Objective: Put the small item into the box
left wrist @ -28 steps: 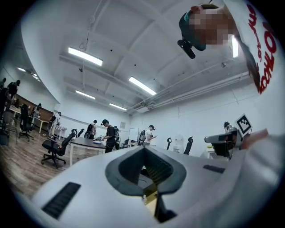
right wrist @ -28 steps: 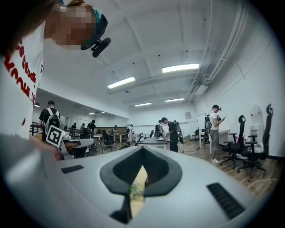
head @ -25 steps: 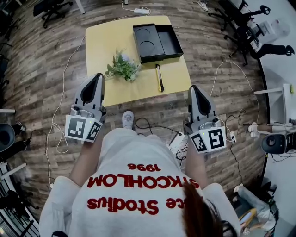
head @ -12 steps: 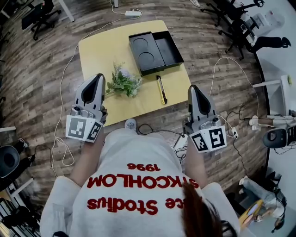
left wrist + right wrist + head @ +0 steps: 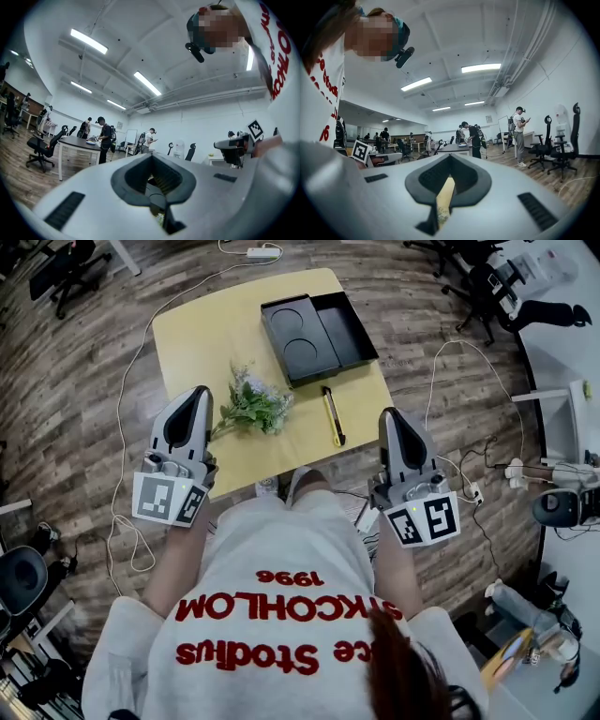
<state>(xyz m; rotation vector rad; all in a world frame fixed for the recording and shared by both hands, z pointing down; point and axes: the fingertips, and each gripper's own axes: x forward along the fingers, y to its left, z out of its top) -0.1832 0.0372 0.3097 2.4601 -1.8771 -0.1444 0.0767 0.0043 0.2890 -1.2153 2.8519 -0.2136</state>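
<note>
The yellow desk [image 5: 206, 334] fills the upper middle of the head view, standing on a wood-plank floor [image 5: 66, 409]. At its upper right part lies the open black box [image 5: 349, 326], two halves side by side: the left half has two round recesses, the right half is a plain tray. The small yellow-and-black item [image 5: 333, 416] lies flat on the desk below the box, near the desk's lower right edge, apart from the box and pointing roughly up and down the frame. To its left, at the middle of the desk, lies a green sprig with pale flowers [image 5: 255, 404], close to the item but not touching it.

The left gripper [image 5: 199, 395] hangs at the left of the frame, its tip over the desk's lower left edge and just left of the sprig. The left gripper view shows its jaws closed tip to tip with nothing between them. The right gripper [image 5: 388, 416] is at the right of the frame, over the floor just off the desk's lower right corner and to the right of the small item. Its jaws are likewise pressed together and hold nothing. Both grippers are well short of the box.

The person's white sweatshirt with red lettering [image 5: 272, 615] takes up the bottom of the head view.
</note>
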